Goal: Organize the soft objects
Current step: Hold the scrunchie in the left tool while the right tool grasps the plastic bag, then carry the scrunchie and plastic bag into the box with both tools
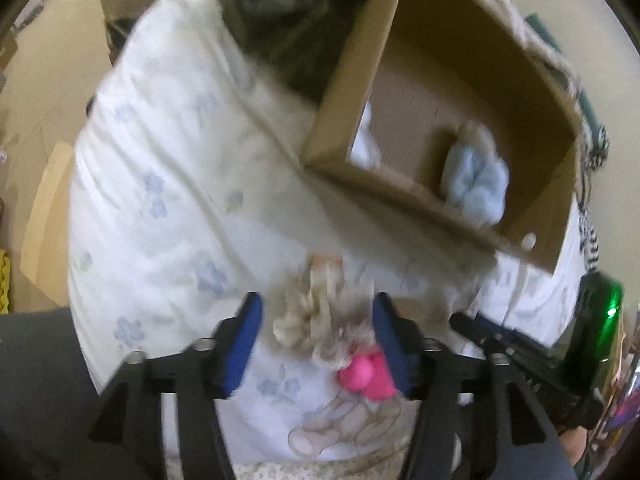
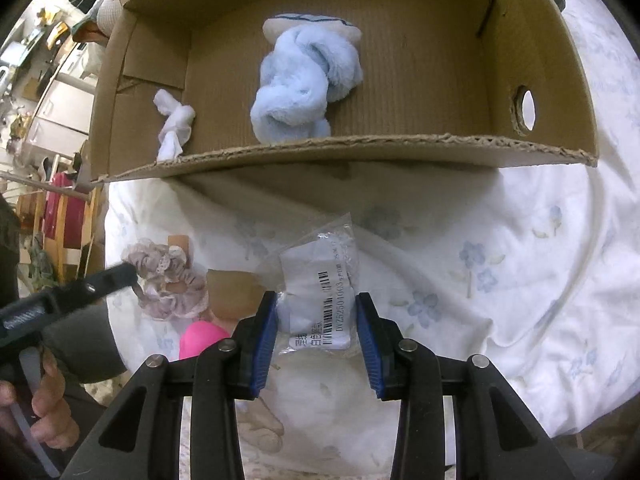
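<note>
A cardboard box [image 2: 360, 152] lies on a white flowered quilt; it also shows in the left wrist view [image 1: 400, 184]. Inside lie a fluffy light-blue soft toy [image 2: 304, 84], also seen in the left view [image 1: 476, 180], and a knotted white cloth [image 2: 174, 124]. My left gripper [image 1: 318, 340] is open, its jaws on either side of a frilly beige scrunchie [image 1: 308, 320] beside a pink ball [image 1: 362, 374]. My right gripper [image 2: 316, 332] is open around a clear bag of white fabric with a barcode label [image 2: 320, 300]. The scrunchie [image 2: 168, 284] and pink ball [image 2: 200, 340] show at its left.
The quilt [image 2: 500, 280] covers the whole work surface. The other hand-held gripper [image 1: 532, 356] lies at the right in the left wrist view, and at the left in the right wrist view [image 2: 72, 292]. Dark clutter [image 1: 280, 20] lies behind the box. Shelves and furniture [image 2: 52, 100] stand far left.
</note>
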A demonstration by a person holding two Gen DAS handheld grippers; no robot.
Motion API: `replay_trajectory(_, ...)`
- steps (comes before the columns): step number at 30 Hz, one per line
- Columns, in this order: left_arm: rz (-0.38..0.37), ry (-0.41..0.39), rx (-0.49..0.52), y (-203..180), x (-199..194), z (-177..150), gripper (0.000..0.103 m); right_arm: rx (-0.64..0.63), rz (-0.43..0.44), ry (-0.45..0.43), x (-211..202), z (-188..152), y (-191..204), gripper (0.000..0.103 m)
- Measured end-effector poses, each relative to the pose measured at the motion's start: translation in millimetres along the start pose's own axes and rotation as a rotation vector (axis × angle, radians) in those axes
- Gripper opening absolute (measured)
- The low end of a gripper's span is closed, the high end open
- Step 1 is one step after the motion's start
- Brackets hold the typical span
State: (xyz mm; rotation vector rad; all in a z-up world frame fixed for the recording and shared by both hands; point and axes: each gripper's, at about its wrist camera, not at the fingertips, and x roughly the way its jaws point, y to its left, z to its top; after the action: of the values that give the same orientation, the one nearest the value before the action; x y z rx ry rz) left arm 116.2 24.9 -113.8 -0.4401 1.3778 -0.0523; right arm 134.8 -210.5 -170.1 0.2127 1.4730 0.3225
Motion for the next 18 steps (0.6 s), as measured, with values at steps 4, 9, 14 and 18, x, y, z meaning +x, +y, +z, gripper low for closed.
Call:
replay_trajectory(4, -0.035, -0.026, 0.013, -3, -5, 1, 0.058, 0.002, 0.015, -0.009, -7, -1, -12, 0.041)
replay_trajectory(9, -0.054, 0.046, 0.067, -14, 2, -8, 0.056, -0.010, 0.025, -0.010, -18, -6, -20, 0.041)
replay_trajectory(14, 0.027, 0.110, 0.156, -28, 20, -21, 0.040, -0.003, 0.026, -0.009, -21, -7, -24, 0.041)
replay_trajectory(18, 0.041, 0.157, 0.183, -30, 31, -26, 0.010, -0.009, 0.020, -0.008, -20, -8, -20, 0.041)
